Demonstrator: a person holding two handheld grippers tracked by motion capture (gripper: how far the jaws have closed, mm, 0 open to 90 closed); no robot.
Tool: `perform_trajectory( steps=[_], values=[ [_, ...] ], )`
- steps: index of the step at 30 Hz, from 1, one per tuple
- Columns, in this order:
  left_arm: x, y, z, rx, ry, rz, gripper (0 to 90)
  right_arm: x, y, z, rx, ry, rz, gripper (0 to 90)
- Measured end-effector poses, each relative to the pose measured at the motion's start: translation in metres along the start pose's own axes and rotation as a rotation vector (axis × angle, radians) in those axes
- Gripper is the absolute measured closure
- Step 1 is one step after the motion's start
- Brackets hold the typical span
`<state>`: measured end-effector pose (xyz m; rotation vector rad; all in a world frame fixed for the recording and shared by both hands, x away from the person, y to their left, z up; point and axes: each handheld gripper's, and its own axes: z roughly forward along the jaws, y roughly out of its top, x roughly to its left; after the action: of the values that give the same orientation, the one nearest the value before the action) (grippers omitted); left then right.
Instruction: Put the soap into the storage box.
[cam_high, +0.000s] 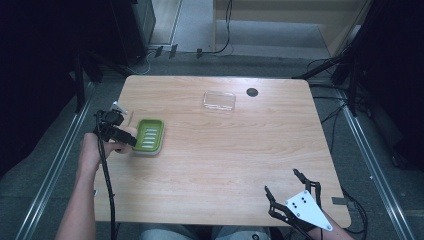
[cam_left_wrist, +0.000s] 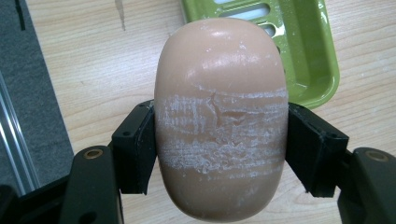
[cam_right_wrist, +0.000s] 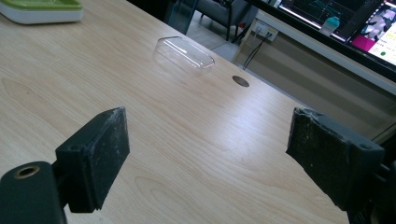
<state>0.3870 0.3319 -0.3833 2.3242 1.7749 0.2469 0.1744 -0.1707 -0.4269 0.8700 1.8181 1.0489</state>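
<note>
Holding: the left gripper is clenched on a peach-coloured soap bar, one black pad pressed against each long side, the bar's rounded end sticking out well past the pads.
Near edge: the right gripper hovers by the counter's near right corner, jaws spread wide with nothing between them, well apart from the work.
Soap position: in the high view the soap bar sits at the counter's left edge, just beside the near left corner of the green soap dish, not yet over its well.
Soap surface: white scuffed bands run across the bar where the pads meet it; it looks slick, so I judge the hold could slip if the squeeze eases early.
Dish: the slotted green insert rests in a white base near the left edge; it looks light enough to skate if pushed sideways.
Step in hand: likely placing the bar into the dish.
Doing it well: carry the bar over the slots, line its long axis up with the dish's long side, lower it until it rests, then release and lift straight up.
Far side: a clear plastic lid lies toward the far edge, near a dark round hole in the counter.
</note>
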Motion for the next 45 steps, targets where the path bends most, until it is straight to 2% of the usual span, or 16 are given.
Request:
perform_trajectory(
  steps=[5, 17, 31, 45],
  values=[
    [-0.003, 0.003, 0.000, -0.002, 0.001, 0.004, 33.4, -0.001, -0.001, -0.001, 0.001, -0.014, 0.006, 13.2],
    [-0.003, 0.007, 0.001, -0.008, 0.005, 0.005, 33.4, -0.001, -0.002, -0.004, 0.003, -0.013, 0.002, 13.3],
    [-0.016, 0.023, 0.007, -0.013, -0.006, 0.040, 33.4, -0.004, -0.005, -0.009, 0.008, -0.029, 0.003, 13.2],
    [-0.026, 0.036, 0.017, -0.012, -0.007, 0.047, 33.4, -0.006, -0.009, -0.016, 0.021, -0.053, 0.010, 13.3]
  ],
)
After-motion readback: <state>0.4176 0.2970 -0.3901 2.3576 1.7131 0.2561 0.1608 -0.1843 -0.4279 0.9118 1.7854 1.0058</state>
